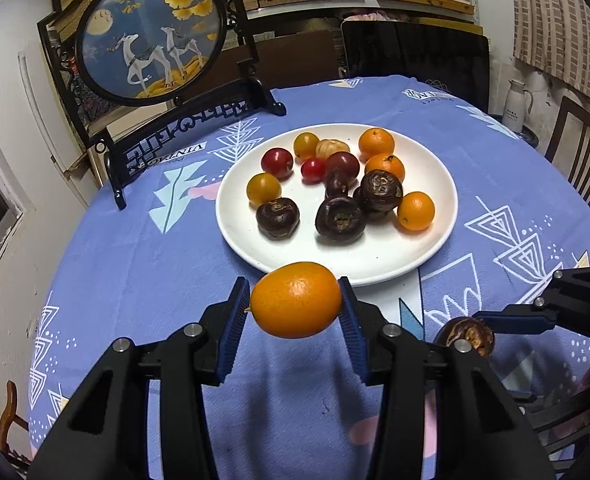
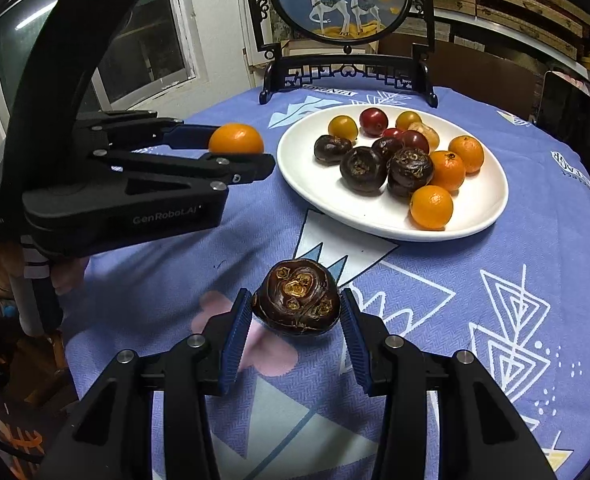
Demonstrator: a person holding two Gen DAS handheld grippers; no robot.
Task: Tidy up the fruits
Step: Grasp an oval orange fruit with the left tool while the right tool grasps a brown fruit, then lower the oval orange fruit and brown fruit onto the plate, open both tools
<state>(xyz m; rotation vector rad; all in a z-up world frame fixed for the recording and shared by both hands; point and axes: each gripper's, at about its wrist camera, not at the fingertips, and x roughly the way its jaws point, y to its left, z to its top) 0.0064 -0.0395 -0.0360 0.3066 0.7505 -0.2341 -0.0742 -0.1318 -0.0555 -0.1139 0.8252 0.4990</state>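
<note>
An orange kumquat [image 1: 296, 300] hangs above the blue tablecloth, pinched between the blue pads of my left gripper [image 1: 295, 307], just short of the white plate's [image 1: 375, 258] near rim. In the right wrist view the same kumquat [image 2: 235, 139] sits in the left gripper [image 2: 241, 148] to the left of the plate [image 2: 379, 220]. My right gripper [image 2: 296, 309] is shut on a dark brown water chestnut [image 2: 297, 297], held over the cloth in front of the plate. The plate carries several kumquats, water chestnuts and cherry tomatoes.
A round deer picture on a black stand [image 1: 151, 32] rises at the table's far left edge. Wooden chairs [image 1: 583, 152] and a white kettle [image 1: 515, 106] lie beyond the right rim. Shelves of boxes fill the back wall.
</note>
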